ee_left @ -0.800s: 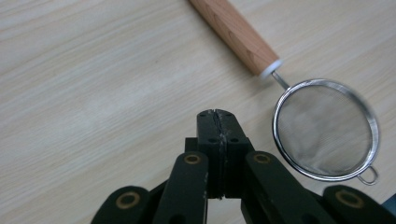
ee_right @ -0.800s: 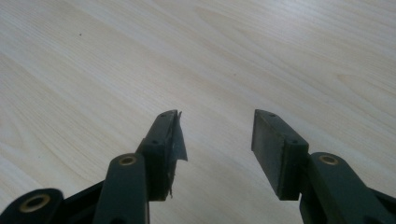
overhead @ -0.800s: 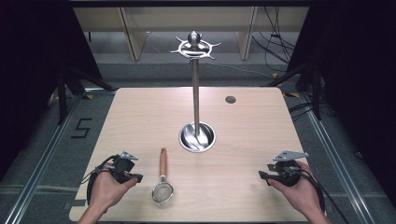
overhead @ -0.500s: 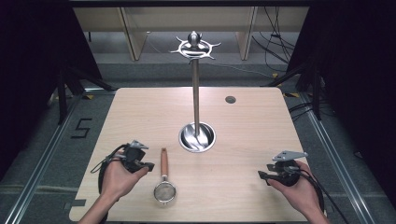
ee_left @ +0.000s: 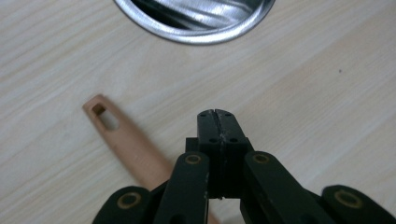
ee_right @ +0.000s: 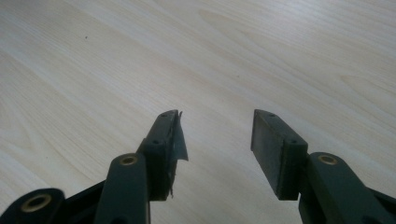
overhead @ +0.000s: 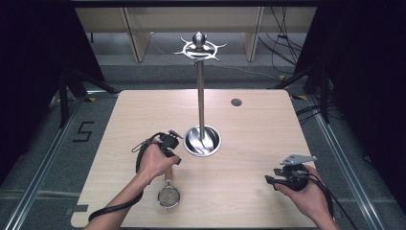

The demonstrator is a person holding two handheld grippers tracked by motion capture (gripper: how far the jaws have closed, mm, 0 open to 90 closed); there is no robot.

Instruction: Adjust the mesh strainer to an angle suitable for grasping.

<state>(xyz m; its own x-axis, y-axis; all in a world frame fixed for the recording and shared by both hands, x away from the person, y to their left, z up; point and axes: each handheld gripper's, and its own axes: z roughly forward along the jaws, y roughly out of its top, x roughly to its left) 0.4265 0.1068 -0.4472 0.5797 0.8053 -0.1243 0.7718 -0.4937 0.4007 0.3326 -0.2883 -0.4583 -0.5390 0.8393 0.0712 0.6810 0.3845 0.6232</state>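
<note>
Pale wooden bench point(overhead: 249, 139), with a tall metal stand point(overhead: 200, 91) rising from a round shiny base point(overhead: 203, 141) near the middle. Small dark disc point(overhead: 236, 102) toward the far right of the bench.

Strainer point(overhead: 168, 195) lying flat near the front edge, left of centre: round mesh bowl toward the person, wooden handle point(ee_left: 126, 140) pointing away toward the base, a slot at its far end.

Left tongs point(overhead: 168, 142) held in the left hand point(overhead: 154, 162), directly above the handle and just short of the base. Seen from the left gripper view point(ee_left: 216, 122): jaws pressed together, nothing between them, tip hovering over bare wood just right of the handle; rim of the base at the top.

Right tongs point(overhead: 272, 180) resting low near the front right corner, in the right hand point(overhead: 311, 196), well apart from the strainer. From the right gripper view point(ee_right: 215, 133): jaws spread wide, empty, plain wood grain between them. Torn pad lining on the left-hand jaw.
</note>
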